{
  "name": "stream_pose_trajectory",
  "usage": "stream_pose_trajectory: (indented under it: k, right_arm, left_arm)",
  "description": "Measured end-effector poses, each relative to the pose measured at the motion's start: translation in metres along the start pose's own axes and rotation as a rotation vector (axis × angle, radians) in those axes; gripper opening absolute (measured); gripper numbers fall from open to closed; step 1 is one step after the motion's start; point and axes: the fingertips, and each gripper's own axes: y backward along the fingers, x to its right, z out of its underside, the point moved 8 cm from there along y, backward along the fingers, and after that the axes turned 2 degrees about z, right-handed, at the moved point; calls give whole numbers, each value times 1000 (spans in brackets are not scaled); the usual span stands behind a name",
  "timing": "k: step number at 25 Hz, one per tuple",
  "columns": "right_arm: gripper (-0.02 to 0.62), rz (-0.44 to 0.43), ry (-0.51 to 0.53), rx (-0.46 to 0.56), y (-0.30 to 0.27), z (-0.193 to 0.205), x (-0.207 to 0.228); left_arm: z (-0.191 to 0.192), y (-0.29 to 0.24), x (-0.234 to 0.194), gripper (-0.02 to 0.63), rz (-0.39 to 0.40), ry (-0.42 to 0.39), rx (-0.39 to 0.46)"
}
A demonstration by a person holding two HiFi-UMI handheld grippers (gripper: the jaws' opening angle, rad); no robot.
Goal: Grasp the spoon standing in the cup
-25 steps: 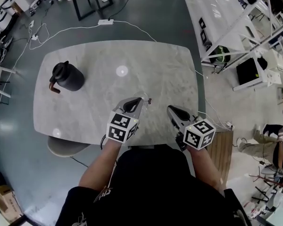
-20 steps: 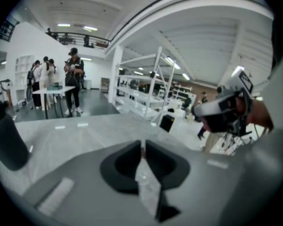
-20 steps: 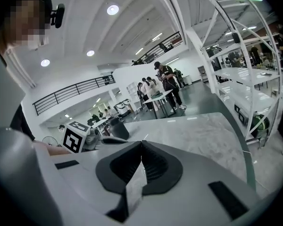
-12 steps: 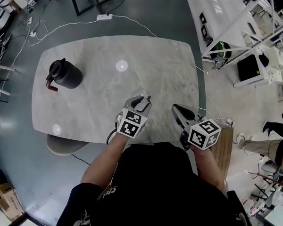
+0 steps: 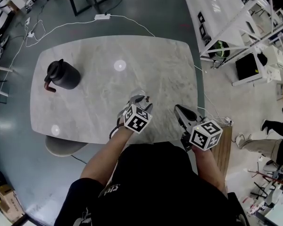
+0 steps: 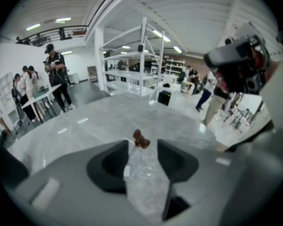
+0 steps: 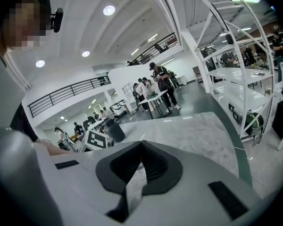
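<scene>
A clear glass cup [image 6: 142,169] stands on the marble table [image 5: 99,98] near its front edge. A spoon with a brown handle end [image 6: 141,139] stands in it, and that brown end [image 5: 148,98] also shows from above. My left gripper [image 6: 142,145] hangs right over the cup. Its jaws are opening, the spoon's top rises in the gap between them, and the pads do not touch it. From above, my left gripper [image 5: 140,101] covers most of the cup. My right gripper [image 5: 177,108] is shut and empty, off to the right; its closed tips [image 7: 141,143] meet in its own view.
A black kettle [image 5: 61,75] with a brown handle stands at the table's far left and shows again as the kettle [image 7: 115,131] in the right gripper view. A power strip and cables [image 5: 103,18] lie on the floor beyond the table. White shelving [image 5: 236,18] stands at the right. Several people [image 6: 54,79] stand in the background.
My left gripper has shifted right and tipped more steeply down over the cup, and its jaws have parted. The right gripper has drifted slightly right, still shut.
</scene>
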Motion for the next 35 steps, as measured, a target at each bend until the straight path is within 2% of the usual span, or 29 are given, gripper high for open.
stream_pose_trajectory:
  k: [5,12,19,22,30,35]
  right_arm:
    - [-5,3,-7,-1,1,-1,4]
    - [-5,-4,-8,-6,-3,-5,6]
    - [-5,-25,-16,-14,-10,-6,7]
    - [-5,-33,-21,-20,-13,-7,8]
    - [-5,-43,-31,-30,-14,-2,7]
    - [-5,-40,-42,-28,-10,1,9]
  left_arm:
    - [-3,-5,-3,176,-30,-11,-21]
    - [-3,-9,-5,100,-49,-25,-55]
    - [-1,-7,-6,95,-61,-20,-70]
    - [0,-7,-7,74,-68,-11,-73]
    - [-2,-6,-7,67,-76,-16,-57]
    - [-12,6,-9,49,-101,11,16]
